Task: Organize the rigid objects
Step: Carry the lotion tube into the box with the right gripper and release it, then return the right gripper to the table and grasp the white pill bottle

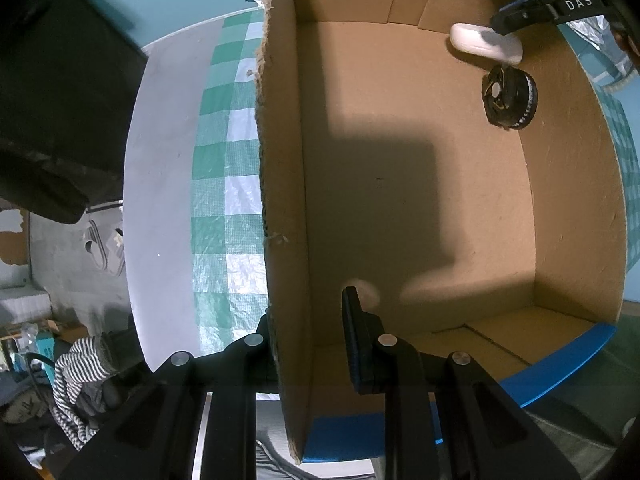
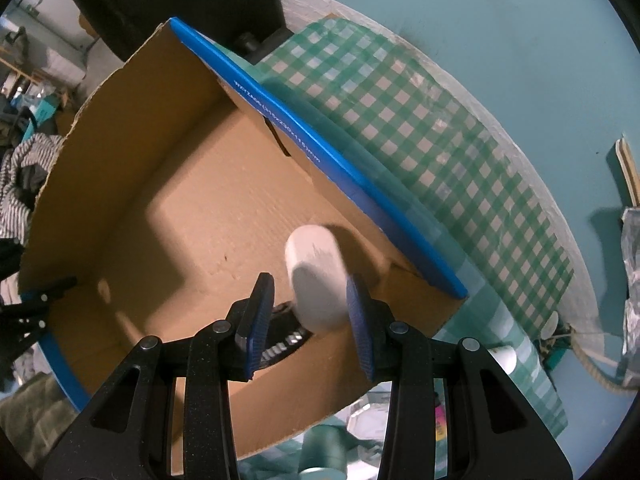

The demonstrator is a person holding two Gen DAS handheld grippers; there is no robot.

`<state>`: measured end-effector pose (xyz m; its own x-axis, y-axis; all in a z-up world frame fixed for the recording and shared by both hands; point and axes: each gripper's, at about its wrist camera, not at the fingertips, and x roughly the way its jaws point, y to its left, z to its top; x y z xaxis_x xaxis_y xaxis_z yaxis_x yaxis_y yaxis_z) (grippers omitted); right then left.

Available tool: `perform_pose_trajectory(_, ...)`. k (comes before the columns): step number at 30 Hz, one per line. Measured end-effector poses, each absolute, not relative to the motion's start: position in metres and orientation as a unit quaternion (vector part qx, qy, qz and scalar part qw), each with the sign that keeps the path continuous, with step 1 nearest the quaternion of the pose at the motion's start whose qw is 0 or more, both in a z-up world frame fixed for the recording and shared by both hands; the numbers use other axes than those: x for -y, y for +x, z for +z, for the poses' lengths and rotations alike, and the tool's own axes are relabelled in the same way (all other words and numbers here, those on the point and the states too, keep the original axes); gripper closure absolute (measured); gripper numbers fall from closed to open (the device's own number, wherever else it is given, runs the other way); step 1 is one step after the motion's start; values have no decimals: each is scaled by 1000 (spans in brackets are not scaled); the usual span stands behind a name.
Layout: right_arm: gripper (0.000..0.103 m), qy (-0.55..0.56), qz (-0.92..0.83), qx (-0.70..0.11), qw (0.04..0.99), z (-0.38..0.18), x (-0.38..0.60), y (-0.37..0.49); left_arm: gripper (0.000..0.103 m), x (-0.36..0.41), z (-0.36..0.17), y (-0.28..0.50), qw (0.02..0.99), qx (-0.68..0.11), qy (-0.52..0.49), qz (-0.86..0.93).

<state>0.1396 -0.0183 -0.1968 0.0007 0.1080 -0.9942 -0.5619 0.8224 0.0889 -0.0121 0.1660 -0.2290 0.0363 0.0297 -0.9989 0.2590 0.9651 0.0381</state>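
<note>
Placing step, by the look of it: right gripper [image 2: 310, 312] partly closed on a white oval case [image 2: 316, 276], lowered inside the cardboard box [image 2: 132, 128], near its 1 o'clock corner in the left wrist view, just beside a black round lens-like part [image 1: 510, 96]. Left gripper [image 1: 312, 344] pinched shut on the box wall, steadying it. Next, probably: set down, release, lift clear without nudging the round part.

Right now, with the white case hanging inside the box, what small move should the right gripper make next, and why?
Probably lower slightly and open: the right gripper holds the white case inside the cardboard box, beside the black disc, while the left gripper clamps the wall.
</note>
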Motion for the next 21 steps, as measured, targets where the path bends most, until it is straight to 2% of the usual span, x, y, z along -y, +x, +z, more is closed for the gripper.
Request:
perform_pose_trajectory(5,66,-165,240,-664,689,-194,22,142,82,-166,-229,-11,710,-691,107,-82)
perform_pose_trajectory(8,61,-163,239,-664,690,-191,24,141,82,-165,-229,-10,710,-691,106,-83)
perform_pose_trajectory(13,60,-162,239,-661,693,-187,28,141,82,-165,-229,-10,709,-692,109,-84)
perform_pose_trajectory(17,53,-160,239,-657,697,-181,27,138,82,-165,-229,-9,708,-693,109,-84)
perform_pose_trajectory(21,50,-157,236,-651,704,-170,28,138,82,-165,-230,-8,707,-694,111,-84)
